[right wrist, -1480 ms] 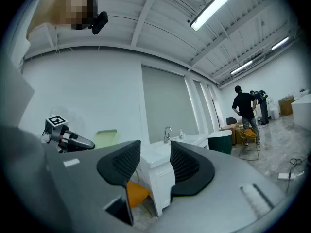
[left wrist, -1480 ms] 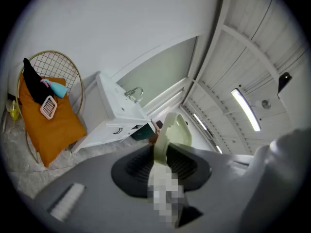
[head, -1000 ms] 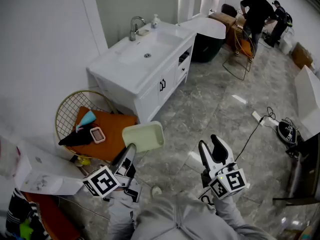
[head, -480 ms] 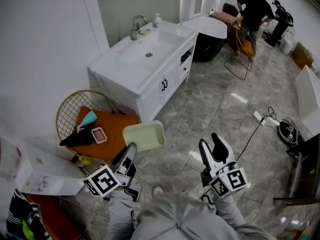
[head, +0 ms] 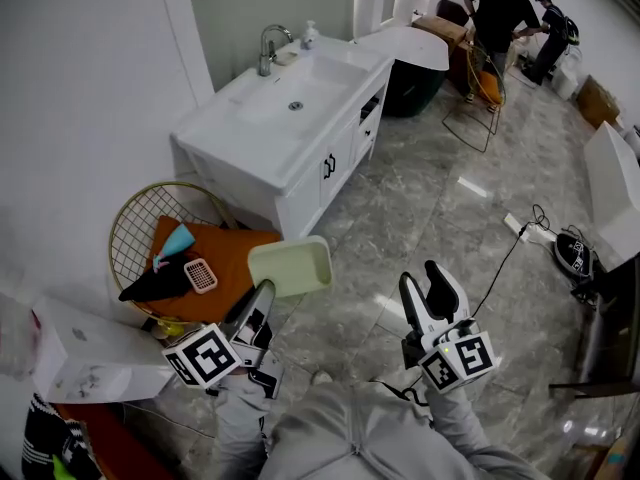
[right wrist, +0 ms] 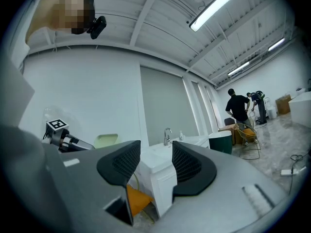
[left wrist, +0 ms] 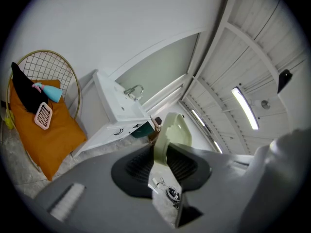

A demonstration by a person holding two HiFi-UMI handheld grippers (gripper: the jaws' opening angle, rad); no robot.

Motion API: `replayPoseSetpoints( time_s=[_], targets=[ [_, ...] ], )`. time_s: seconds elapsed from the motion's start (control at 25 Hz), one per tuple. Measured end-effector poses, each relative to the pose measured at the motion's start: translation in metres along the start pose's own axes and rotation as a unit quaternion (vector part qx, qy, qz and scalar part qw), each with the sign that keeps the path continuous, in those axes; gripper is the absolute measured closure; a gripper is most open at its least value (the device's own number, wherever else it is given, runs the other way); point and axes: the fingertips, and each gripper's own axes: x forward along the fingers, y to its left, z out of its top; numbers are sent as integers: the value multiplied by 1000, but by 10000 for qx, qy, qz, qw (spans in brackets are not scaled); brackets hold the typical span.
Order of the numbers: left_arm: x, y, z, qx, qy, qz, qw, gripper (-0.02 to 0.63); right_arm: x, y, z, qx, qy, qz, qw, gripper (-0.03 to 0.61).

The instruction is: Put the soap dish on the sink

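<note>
grey marble-look floor (head: 420, 218) fills most of the head view. white vanity cabinet (head: 310, 173) stands against the wall at upper left, with its sink basin (head: 285, 98) on top. chrome faucet (head: 267, 50) is at the back of the basin, and a small white soap bottle (head: 310, 36) is just beside the faucet. 2 people (head: 497, 13) stand well apart in the far right corner.

gold wire chair (head: 135, 223) sits beside the vanity, with an orange cushion (head: 230, 253) on its seat. on the cushion: a black cloth (head: 155, 283), a blue item (head: 175, 240) and a pink grid piece (head: 200, 274).

left gripper (head: 262, 296) is low in the head view and points toward the chair and vanity. its jaws are clamped narrow on the edge of the pale green soap dish (head: 291, 267). the dish is in the air, over the cushion's near corner and the floor, well apart from the sink. in the left gripper view the dish sticks out edge-on past the pads.

right gripper (head: 420, 276) is over the floor at lower right. its jaws are apart with nothing between them; only the vanity shows through the gap in the right gripper view.
</note>
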Motion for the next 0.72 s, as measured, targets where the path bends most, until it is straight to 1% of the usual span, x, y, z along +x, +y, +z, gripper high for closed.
replayPoseSetpoints(
  time_s=[0.2, 0.32, 0.56, 0.72],
  targets=[
    [10, 5, 14, 19, 56, -58, 10000, 471, 14, 1, -2, -15, 25, -70, 10000, 390],
    [18, 13, 22, 85, 34, -17, 10000, 469, 25, -1, -1, -44, 15, -58, 10000, 390],
    [43, 18, 34, -1, -23, 9, 10000, 471, 57, -14, -1, -28, -14, 62, 10000, 390],
    [67, 25, 47, 44, -136, 169, 9998, 471, 89, -32, -3, 17, 3, 212, 9998, 390]
  ],
)
